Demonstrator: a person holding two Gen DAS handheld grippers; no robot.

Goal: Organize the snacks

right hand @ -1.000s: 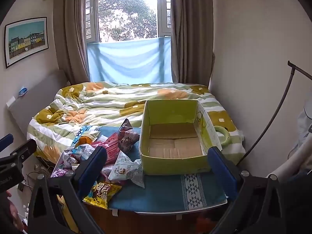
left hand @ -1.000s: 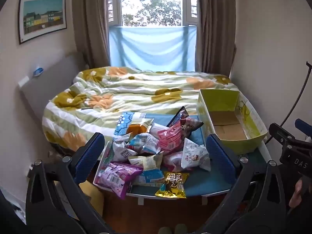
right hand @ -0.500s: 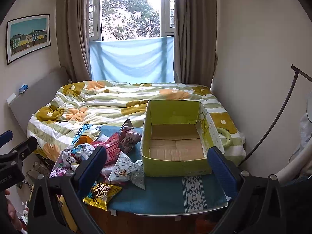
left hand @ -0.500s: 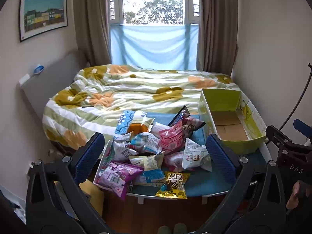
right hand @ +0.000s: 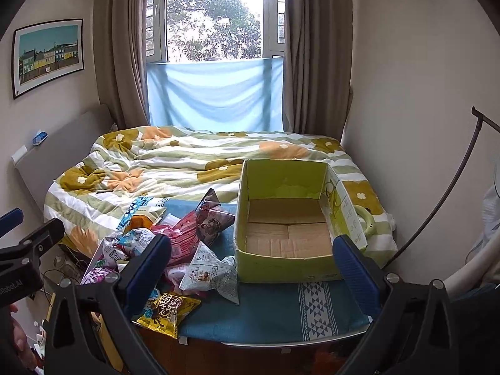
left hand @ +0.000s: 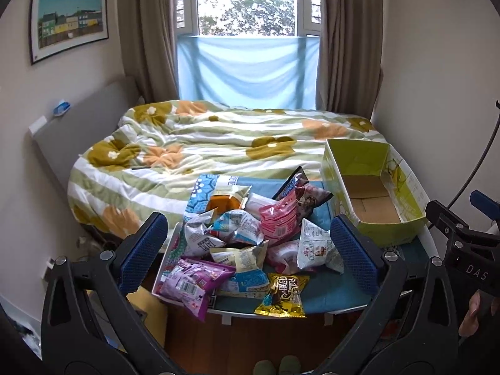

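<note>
- The left gripper [left hand: 248, 251] hung low in the frame, its jaws spread wide and holding nothing, well short of the snacks.
- The snack pile [left hand: 250, 234] sat heaped at centre frame on the blue-clothed worktop [left hand: 328, 293], packets overlapping one another.
- A purple packet [left hand: 193, 284] lay at the lower left of the heap, jutting over the worktop's front edge; a gold packet [left hand: 281, 297] lay at the front edge too.
- The green box [right hand: 286, 218] stood right of the pile, open-topped, bare cardboard showing inside.
- A white packet [right hand: 212, 272] lay just beside the box's near left corner.
- The right gripper [right hand: 251, 265] hovered in front of the box, jaws wide apart and empty.
- Behind it all, the flowered bed [right hand: 193, 162] filled mid-frame, under the window [right hand: 215, 15] at the top.
</note>
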